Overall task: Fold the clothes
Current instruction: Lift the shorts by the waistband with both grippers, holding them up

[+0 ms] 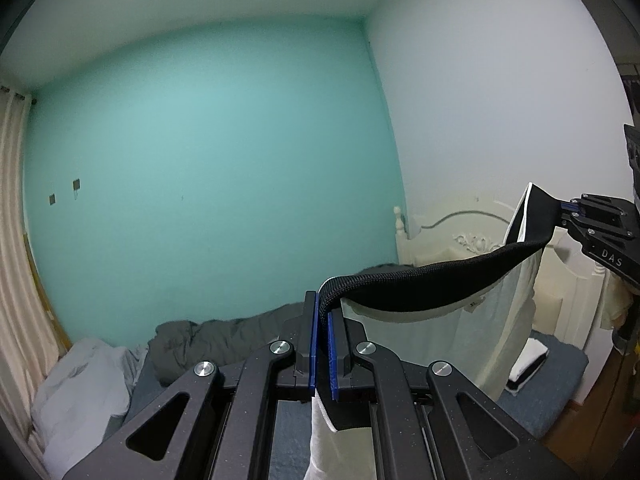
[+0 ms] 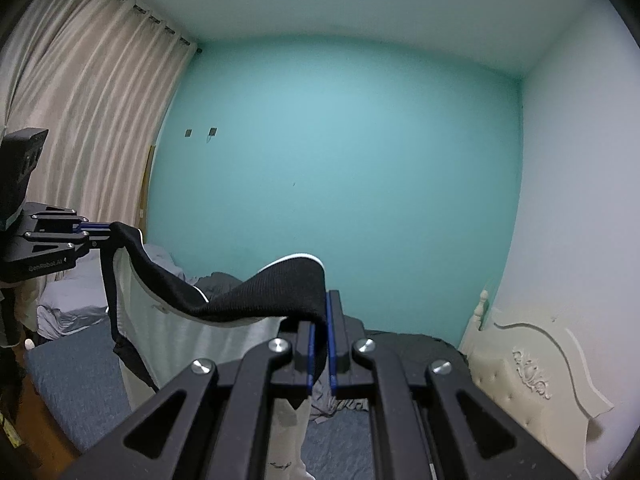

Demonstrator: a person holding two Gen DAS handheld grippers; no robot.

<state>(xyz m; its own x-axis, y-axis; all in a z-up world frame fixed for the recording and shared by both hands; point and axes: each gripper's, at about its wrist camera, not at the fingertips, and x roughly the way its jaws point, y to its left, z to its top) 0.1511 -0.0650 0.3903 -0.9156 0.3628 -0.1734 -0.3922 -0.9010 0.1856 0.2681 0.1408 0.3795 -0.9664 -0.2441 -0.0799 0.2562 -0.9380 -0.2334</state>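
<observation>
The left gripper and the right gripper are each clenching an end of the black waistband, suspending the soft, light white garment above the bed, sagging limply between them.

Two black two-finger grippers, one white garment with a black ribbed waistband, one cream carved headboard, one grey crumpled blanket.

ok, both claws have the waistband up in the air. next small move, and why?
Probably pull the claws slightly apart. The left claw and right claw each pinch an end of the black waistband, which sags between them, so the white garment hangs slack above the bed rather than flat.
</observation>
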